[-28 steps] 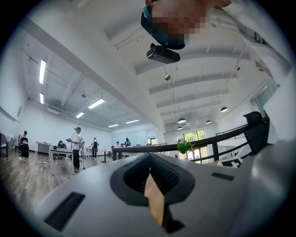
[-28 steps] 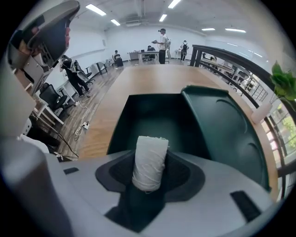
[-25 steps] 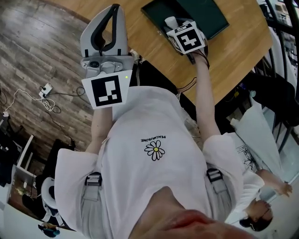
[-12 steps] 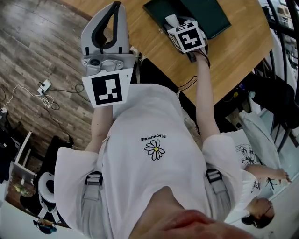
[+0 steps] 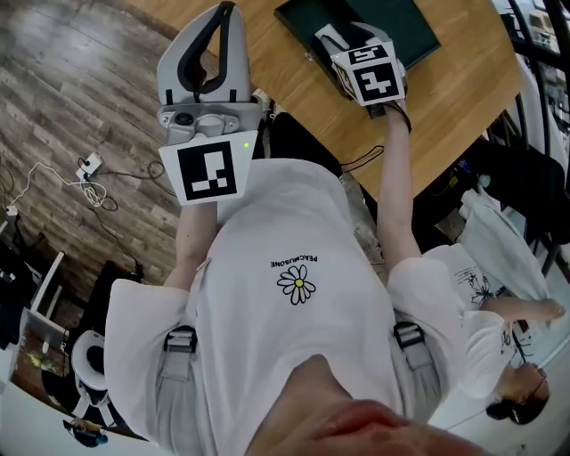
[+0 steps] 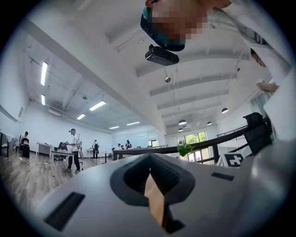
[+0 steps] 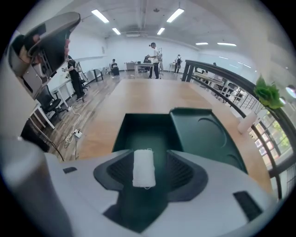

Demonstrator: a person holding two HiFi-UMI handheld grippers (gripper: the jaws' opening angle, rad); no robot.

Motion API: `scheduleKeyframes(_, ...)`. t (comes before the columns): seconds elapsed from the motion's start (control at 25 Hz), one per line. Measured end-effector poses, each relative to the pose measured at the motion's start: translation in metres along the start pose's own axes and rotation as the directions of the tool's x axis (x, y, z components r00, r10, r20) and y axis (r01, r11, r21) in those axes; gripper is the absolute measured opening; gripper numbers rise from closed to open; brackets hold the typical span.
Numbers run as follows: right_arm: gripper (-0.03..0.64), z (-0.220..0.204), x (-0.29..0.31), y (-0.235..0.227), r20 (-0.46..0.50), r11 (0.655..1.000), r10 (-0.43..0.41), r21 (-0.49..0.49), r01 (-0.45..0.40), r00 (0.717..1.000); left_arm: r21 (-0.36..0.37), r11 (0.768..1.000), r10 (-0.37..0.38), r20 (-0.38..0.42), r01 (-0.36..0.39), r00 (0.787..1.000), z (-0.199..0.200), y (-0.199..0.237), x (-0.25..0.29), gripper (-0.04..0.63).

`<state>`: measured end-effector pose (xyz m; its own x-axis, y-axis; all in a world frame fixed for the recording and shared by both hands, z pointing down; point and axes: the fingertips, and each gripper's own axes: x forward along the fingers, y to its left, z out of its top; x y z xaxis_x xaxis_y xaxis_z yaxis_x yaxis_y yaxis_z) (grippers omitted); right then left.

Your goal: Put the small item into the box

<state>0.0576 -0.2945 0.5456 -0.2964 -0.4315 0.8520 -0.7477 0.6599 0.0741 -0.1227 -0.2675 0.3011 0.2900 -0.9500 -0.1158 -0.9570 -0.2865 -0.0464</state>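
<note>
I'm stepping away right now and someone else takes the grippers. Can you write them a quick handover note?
Left gripper: shut, empty, pointing away from the work.
Right gripper: over the open green box, jaws opening; the white small item is between them, pads clear of it.
Done: item brought to the box, grip let go.
Left: check that it lies in the box, then likely draw the right gripper back.

The only legible wording is a small black line (image 5: pixel 294 262), seemingly "PEACMUSONE", printed above a daisy (image 5: pixel 296 286) on the person's white T-shirt (image 5: pixel 267 356), just behind the marker cube (image 5: pixel 209 172) of the left gripper (image 5: pixel 223 11), whose square pattern spells nothing.
</note>
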Motion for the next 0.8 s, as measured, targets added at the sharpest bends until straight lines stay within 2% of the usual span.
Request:
scheduleKeyframes(0.16,0.208,0.048,-0.029,-0.013,0.174,0.998,-0.047,0.060,0.037,0.984,0.004,1.000,-0.013,0.027,0.013,1.000,0.007,0.004,0.006,0.017)
scheduleKeyframes(0.28,0.178,0.081,-0.062,-0.022,0.318,0.991,-0.106,0.111,0.074,0.942,0.010,1.000,-0.027,0.039,0.027,0.999,0.012,0.002,0.008,0.017)
scheduleKeyframes(0.36,0.153,0.097,-0.093,-0.025,0.412,0.985,-0.146,0.143,0.095,0.900,0.017,0.999,-0.037,0.050,0.036,0.998,0.019,-0.003,0.006,0.017)
scheduleKeyframes(0.48,0.108,0.118,-0.138,-0.032,0.533,0.972,-0.222,0.186,0.142,0.817,0.028,0.999,-0.049,0.088,0.047,0.995,0.036,-0.009,0.006,0.017)
scheduleKeyframes(0.8,0.011,0.127,-0.213,-0.026,0.690,0.922,-0.384,0.246,0.300,0.614,0.056,0.995,-0.089,0.146,0.081,0.985,0.067,-0.025,0.000,0.017)
